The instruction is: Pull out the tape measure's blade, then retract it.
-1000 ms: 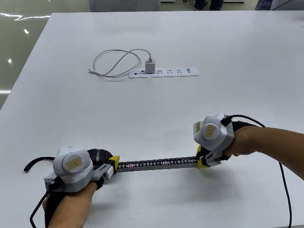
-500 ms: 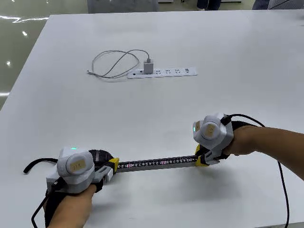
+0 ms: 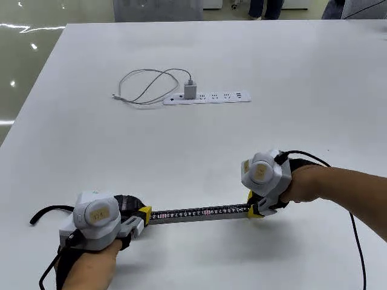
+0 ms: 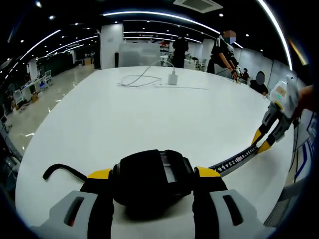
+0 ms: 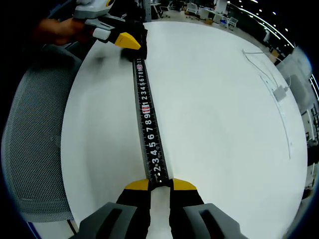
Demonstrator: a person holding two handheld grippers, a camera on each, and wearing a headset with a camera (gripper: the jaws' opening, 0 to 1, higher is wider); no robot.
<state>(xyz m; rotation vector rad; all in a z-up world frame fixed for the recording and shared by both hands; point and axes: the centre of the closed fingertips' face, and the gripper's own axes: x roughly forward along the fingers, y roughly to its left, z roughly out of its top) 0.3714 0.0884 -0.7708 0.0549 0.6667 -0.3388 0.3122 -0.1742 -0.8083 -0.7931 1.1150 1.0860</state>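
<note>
1. Power strip (image 3: 214, 96): on my table (image 3: 302, 72), far side.
2. Charger (image 3: 190, 91): on the power strip, at its left end.
3. Cable (image 3: 142, 84): on the table, left of the power strip.
4. Tape measure case (image 3: 130, 202): nearer me than the power strip, to its left, in my left gripper (image 4: 153, 173).
5. Blade (image 3: 199, 212): before the power strip, running right from the case to my right gripper (image 5: 159, 185).

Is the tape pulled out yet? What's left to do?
Pulling out looks done: the blade lies stretched along the table. In hand: the left gripper clamps the case, and the right gripper pinches the blade's tip. Left to do: let the blade slide back into the case.
</note>
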